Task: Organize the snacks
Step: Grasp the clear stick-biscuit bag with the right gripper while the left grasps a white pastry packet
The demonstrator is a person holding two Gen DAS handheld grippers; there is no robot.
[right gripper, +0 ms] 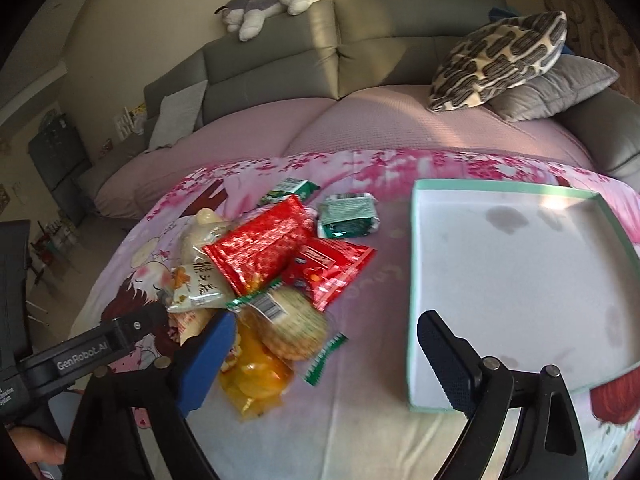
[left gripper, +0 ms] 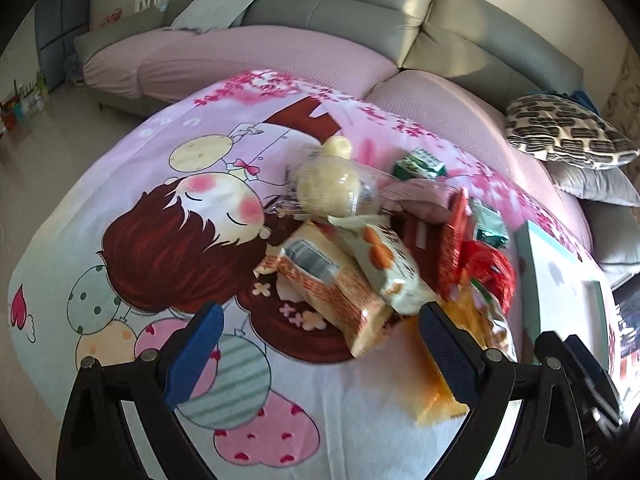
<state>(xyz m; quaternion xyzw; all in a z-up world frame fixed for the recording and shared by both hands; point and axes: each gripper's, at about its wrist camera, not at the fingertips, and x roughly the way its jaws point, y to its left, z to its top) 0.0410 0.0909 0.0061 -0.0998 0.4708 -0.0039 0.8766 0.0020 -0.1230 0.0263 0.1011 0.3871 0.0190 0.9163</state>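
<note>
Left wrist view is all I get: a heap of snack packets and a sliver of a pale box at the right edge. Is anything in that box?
Observer: No. The right wrist view shows the whole shallow white cardboard box with a mint-green rim, and nothing lies in it.
Operator: Whose white paws are at the top?
Observer: A grey and white plush dog, lying along the grey sofa back.
Operator: What hides behind my right-hand jaw?
Observer: A round pale cracker in a clear wrapper, lying on an orange packet.
</note>
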